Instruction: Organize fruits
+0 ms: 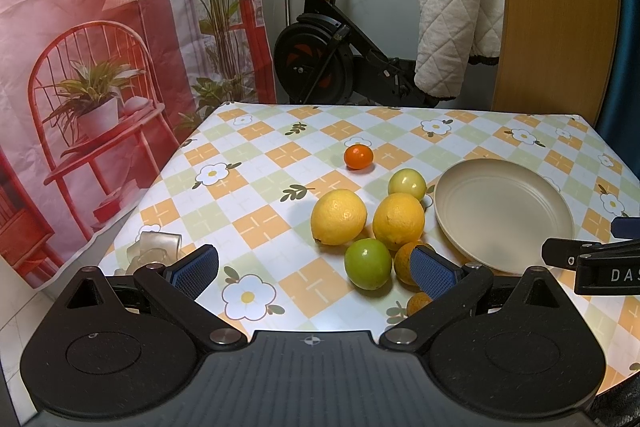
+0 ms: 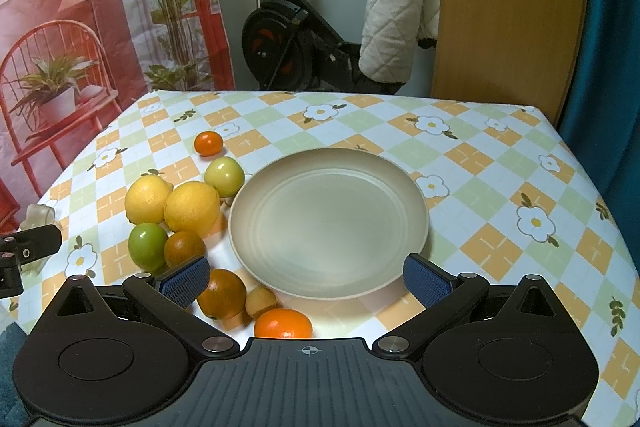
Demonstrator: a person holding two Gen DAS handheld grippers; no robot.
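Room: printed red backdrop (image 1: 100,27) at upper left, exercise bike (image 1: 328,43) behind the table, quilted white blanket (image 1: 456,23) at upper right.
Surface: table with checked floral cloth (image 2: 500,187).
Plate: beige plate (image 2: 328,219), nothing on it, centre of the right wrist view, right of centre in the left wrist view.
Fruit cluster: left of the plate; two lemons (image 1: 338,216) side by side, pale green fruit (image 2: 224,177) behind them near the plate rim, green fruit (image 1: 367,263) and a dark orange (image 2: 184,248) in front.
Outlier: small orange (image 1: 358,156) alone, further back.
Near edge: dark orange fruit (image 2: 221,293), small yellowish fruit (image 2: 261,302) and bright orange (image 2: 283,323), lower centre of the right wrist view.
Left gripper (image 1: 316,269): fingers spread, holding nothing, right pad overlapping the dark orange in the picture.
Right gripper (image 2: 306,281): fingers spread, holding nothing, over the plate's near rim.
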